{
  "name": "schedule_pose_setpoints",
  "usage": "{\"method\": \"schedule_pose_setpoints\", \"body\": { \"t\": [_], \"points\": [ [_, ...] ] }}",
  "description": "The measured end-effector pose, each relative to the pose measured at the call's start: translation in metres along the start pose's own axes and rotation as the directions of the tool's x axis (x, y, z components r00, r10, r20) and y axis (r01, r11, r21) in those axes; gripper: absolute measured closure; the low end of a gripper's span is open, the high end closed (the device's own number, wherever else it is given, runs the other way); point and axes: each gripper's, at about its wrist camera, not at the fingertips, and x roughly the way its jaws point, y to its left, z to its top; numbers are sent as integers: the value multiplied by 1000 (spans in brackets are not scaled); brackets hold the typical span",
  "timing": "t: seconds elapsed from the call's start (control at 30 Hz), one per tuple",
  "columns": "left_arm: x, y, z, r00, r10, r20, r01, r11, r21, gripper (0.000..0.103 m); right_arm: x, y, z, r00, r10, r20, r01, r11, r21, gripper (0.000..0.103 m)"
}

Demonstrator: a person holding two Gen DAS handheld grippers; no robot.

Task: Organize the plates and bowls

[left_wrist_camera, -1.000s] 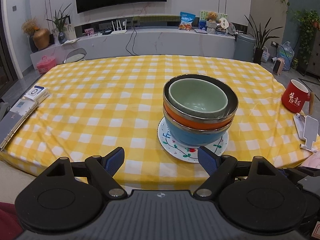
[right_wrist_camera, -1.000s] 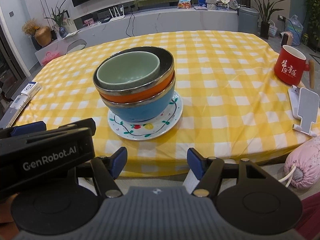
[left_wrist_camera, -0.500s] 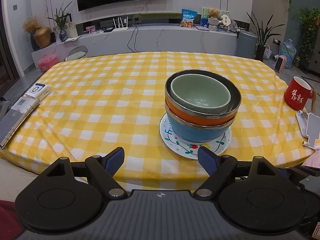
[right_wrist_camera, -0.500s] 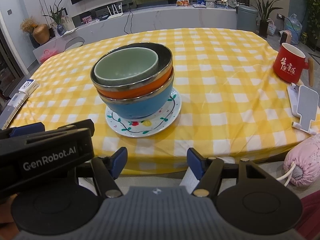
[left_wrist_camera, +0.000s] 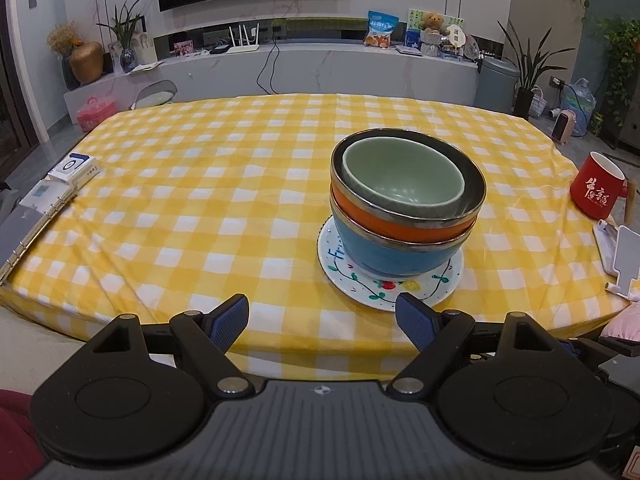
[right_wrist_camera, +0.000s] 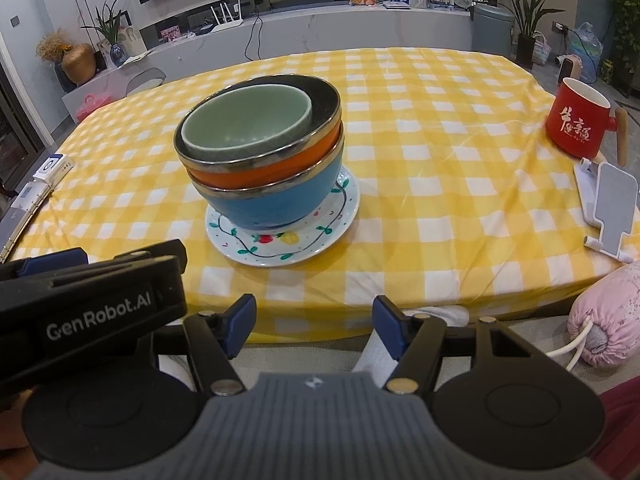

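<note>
Hovering off near table edge, left gripper [left_wrist_camera: 322, 322] wide apart, empty; bowl stack ahead, slightly right. Right gripper [right_wrist_camera: 314, 326] likewise spread, empty; stack ahead-left. Green bowl [left_wrist_camera: 404, 178] nested in orange bowl [left_wrist_camera: 384, 222], in blue bowl [left_wrist_camera: 384, 256], on painted plate [left_wrist_camera: 360, 288], yellow checked tablecloth [left_wrist_camera: 224, 208].
</note>
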Motion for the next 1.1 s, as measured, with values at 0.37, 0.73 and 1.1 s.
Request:
{"method": "schedule_pose_setpoints", "body": {
  "t": [0.37, 0.73, 1.1],
  "points": [
    [2, 1, -1, 1000, 16, 0, -16, 1000, -2, 6, -1, 1, -1, 1000, 12, -3, -12, 1000, 3, 39],
    [0, 2, 0, 1000, 12, -2, -12, 1000, -3, 6, -3, 2, -1, 1000, 16, 8, -16, 1000, -4, 39],
    [-1, 2, 0, 1000, 11, -10, -11, 1000, -8, 6, -4, 3, -1, 1000, 15, 14, -15, 1000, -5, 39]
  ]
}}
